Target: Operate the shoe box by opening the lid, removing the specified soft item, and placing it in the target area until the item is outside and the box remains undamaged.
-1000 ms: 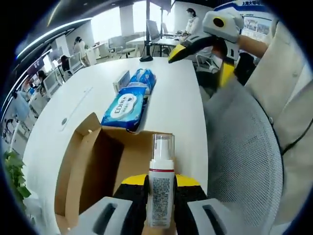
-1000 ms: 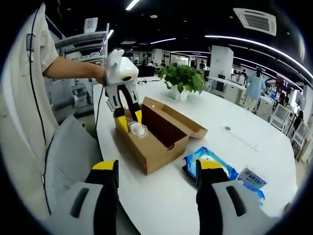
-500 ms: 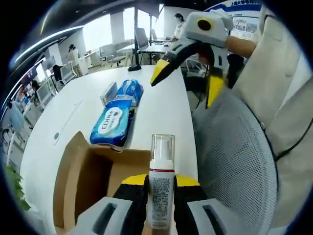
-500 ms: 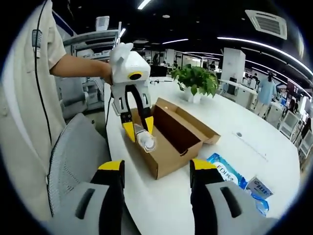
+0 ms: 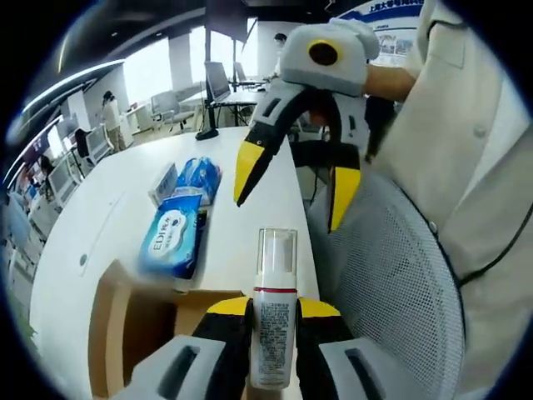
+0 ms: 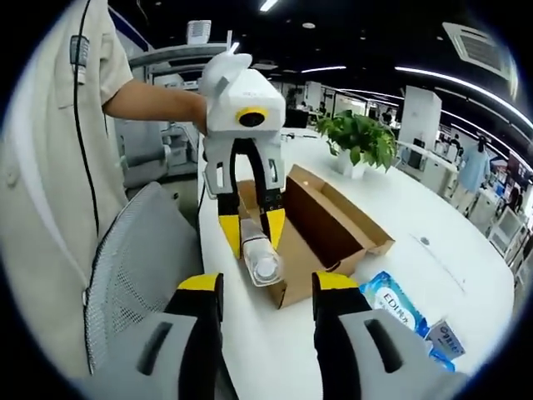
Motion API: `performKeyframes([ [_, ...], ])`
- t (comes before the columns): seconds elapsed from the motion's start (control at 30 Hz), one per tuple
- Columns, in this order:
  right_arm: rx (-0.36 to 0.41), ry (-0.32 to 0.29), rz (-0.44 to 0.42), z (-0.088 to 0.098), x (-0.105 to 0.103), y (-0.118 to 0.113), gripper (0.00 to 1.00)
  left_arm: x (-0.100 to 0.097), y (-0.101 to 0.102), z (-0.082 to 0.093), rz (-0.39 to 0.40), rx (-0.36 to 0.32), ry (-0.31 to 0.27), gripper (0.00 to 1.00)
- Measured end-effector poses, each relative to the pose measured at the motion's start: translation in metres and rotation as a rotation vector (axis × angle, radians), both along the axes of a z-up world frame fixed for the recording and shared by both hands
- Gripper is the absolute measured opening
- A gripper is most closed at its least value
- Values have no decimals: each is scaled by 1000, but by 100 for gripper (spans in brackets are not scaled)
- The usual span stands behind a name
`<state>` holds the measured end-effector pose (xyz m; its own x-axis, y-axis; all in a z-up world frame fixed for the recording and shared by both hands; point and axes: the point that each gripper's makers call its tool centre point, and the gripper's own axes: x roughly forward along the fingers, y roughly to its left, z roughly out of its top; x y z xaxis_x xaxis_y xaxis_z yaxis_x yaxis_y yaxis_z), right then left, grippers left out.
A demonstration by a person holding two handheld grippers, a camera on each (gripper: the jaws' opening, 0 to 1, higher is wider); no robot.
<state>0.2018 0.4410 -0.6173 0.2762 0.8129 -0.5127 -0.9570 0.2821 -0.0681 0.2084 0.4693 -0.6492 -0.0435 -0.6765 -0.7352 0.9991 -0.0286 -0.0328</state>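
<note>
Both my tongs are over the near edge of the white table (image 5: pixel 266 179). My left tongs (image 5: pixel 273 321) are pinching a small foam pump bottle (image 5: pixel 273 321) between the two yellow-tipped jaws, and the bottle stands upright in the left gripper view, with its clear cap on top and a red band under the cap. In the right gripper view I see these same left tongs (image 6: pixel 251 236) from the front, hanging down from my hand (image 6: pixel 196 107), with the bottle (image 6: pixel 259 256) lifted above the near end of the shoe box (image 6: pixel 333 225). The box is brown cardboard, its lid is open and folded to the far side, and it lies along the near edge of the table.

My right tongs (image 6: pixel 265 293) are spread wide and pinch nothing; the bottle shows in the gap between the jaws. In the left gripper view the right tongs (image 5: pixel 291 192) come from above, jaws apart, over the table edge.

Beyond the box, toward the middle of the table, lies a blue pack of wet wipes (image 5: pixel 170 236), and just behind it a second blue pack (image 5: pixel 196 177) with a small white carton (image 5: pixel 162 182) beside. A green plant (image 6: pixel 363 140) stands at the far end of the table. A grey mesh chair (image 5: pixel 391 275) is just beside the near edge.
</note>
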Motion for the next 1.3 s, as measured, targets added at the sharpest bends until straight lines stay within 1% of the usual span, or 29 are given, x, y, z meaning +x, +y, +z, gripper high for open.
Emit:
performKeyframes([
  [0.13, -12, -6, 26, -1, -1, 3, 35, -3, -5, 3, -21, -17, -4, 19],
  [0.27, -19, -17, 53, -1, -2, 7, 30, -5, -10, 5, -30, -37, 0, 19],
  [0.43, -19, -26, 84, 0, -4, 12, 24, -9, -17, 11, -51, -76, 4, 19],
  [0.53, -26, -37, 95, 0, -5, 13, 19, -10, -19, 13, -59, -93, 9, 19],
  [0.67, -33, -50, 109, 1, -5, 13, 18, -10, -20, 12, -71, -106, 4, 19],
  [0.77, -30, -44, 113, 1, -6, 14, 17, -11, -20, 11, -79, -113, 6, 19],
  [0.9, -35, -51, 114, 1, -5, 13, 17, -9, -21, 11, -73, -130, 6, 19],
  [1.07, -56, -28, 108, 3, -2, 13, 17, -9, -22, 12, -73, -140, 7, 20],
  [1.3, -72, -16, 115, 6, -1, 11, 16, -6, -24, 15, -55, -155, -2, 20],
])
